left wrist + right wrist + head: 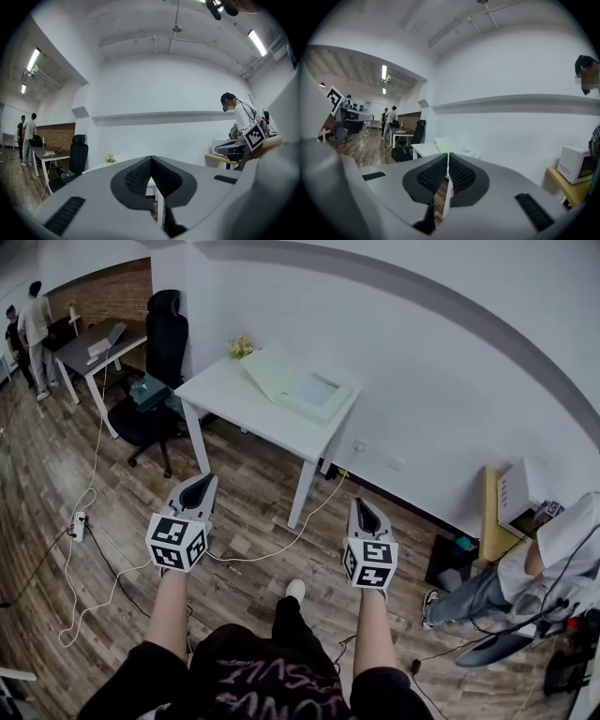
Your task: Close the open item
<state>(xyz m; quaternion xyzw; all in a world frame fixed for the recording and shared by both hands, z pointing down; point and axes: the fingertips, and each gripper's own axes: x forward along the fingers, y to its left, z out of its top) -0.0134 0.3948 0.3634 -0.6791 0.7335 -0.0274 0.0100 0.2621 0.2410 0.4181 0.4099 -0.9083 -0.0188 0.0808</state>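
Observation:
A white flat item [302, 383] lies on the white table [234, 397] by the wall, its lid [266, 367] raised and tilted back. In the right gripper view the same item [445, 142] shows just above the jaws, far off. My left gripper [200, 486] and right gripper [362, 511] hover over the wooden floor, well short of the table and pointed toward it. The jaws of both meet at the tips with nothing between them. The left gripper [151, 162] looks at the table's left end, where a small bunch of flowers [109, 159] stands. The right gripper [448, 157] holds nothing.
A black office chair [157, 351] stands left of the table. Cables and a power strip [80, 524] lie on the floor at left. A seated person [548, 563] and a shelf with a white microwave [517, 493] are at right. Another desk [94, 345] with two people stands far left.

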